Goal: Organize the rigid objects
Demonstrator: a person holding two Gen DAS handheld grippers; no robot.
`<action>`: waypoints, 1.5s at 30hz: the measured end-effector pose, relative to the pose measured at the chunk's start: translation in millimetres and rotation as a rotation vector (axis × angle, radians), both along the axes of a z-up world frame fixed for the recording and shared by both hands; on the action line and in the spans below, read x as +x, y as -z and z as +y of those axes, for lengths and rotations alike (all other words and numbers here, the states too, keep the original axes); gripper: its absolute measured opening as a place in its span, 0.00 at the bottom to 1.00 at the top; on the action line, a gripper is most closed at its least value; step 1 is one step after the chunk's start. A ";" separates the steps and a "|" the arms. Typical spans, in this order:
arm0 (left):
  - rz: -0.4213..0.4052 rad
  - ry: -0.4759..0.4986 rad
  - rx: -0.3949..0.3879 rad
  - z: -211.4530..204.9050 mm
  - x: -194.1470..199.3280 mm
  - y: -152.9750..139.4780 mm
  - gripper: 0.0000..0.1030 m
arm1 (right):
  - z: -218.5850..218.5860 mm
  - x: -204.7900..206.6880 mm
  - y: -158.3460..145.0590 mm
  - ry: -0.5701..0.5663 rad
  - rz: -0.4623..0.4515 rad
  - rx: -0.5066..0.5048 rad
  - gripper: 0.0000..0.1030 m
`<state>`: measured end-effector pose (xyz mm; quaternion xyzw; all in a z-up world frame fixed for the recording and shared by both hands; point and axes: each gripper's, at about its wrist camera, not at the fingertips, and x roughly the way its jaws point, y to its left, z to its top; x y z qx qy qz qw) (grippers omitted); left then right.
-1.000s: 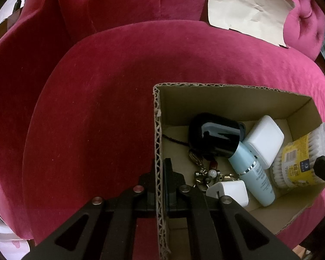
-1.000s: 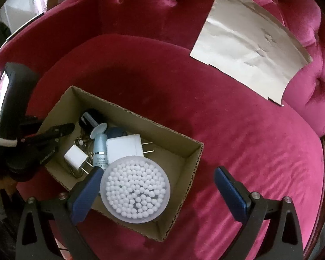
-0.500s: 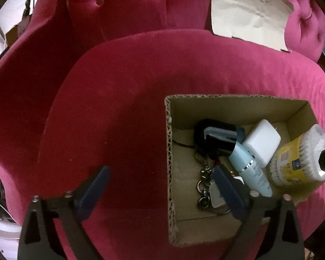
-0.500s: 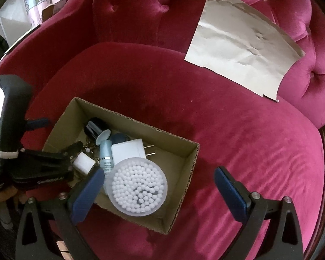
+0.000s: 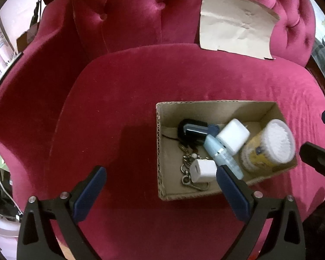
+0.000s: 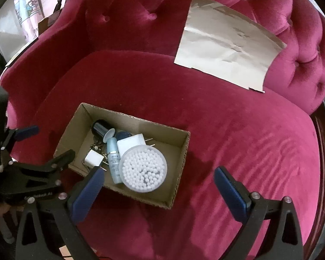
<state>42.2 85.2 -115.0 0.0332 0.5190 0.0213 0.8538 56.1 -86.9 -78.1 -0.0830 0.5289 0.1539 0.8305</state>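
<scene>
Left gripper (image 5: 160, 178): a second ago its jaws were pinched on the near-left wall of the cardboard box (image 5: 158, 151); now they stand wide apart and empty, lifted off the rim, one finger over the seat, the other over the box's near edge. Judgement: the box has been let go where it is meant to sit, so the sorting looks finished or close to it. Right gripper (image 6: 158, 178): jaws wide, nothing between them, raised a little above the box's near right corner, as wide as a second ago. Cardboard box: open-topped, resting on the cushion of the crimson velvet armchair (image 5: 119, 108), just ahead of and below both grippers, untouched. Contents, near to far: small white charger cube (image 5: 202, 170) on a metal keychain (image 5: 187, 169); pale blue tube (image 5: 222, 152) lying slantwise; round tub of cotton swabs (image 6: 144, 169) upright at the right end; larger white plug adapter (image 5: 233, 136); black cylindrical item (image 5: 190, 129) at the far-left end. Beyond: creased tan paper sheet (image 6: 225, 54) leaning on the tufted backrest, well apart from the box.
</scene>
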 end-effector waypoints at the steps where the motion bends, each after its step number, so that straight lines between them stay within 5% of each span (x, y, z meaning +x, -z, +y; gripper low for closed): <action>1: -0.003 0.003 -0.001 -1.5 -1.1 -3.4 1.00 | -1.0 -1.9 -2.3 0.006 0.006 -0.003 1.00; 17: -0.057 0.015 0.004 -35.4 -32.2 -58.0 1.00 | -20.4 -39.4 -56.8 0.119 -0.003 0.028 1.00; 45: -0.062 0.022 -0.023 -54.2 -61.5 -75.2 1.00 | -27.0 -74.2 -80.5 0.139 -0.035 0.016 1.00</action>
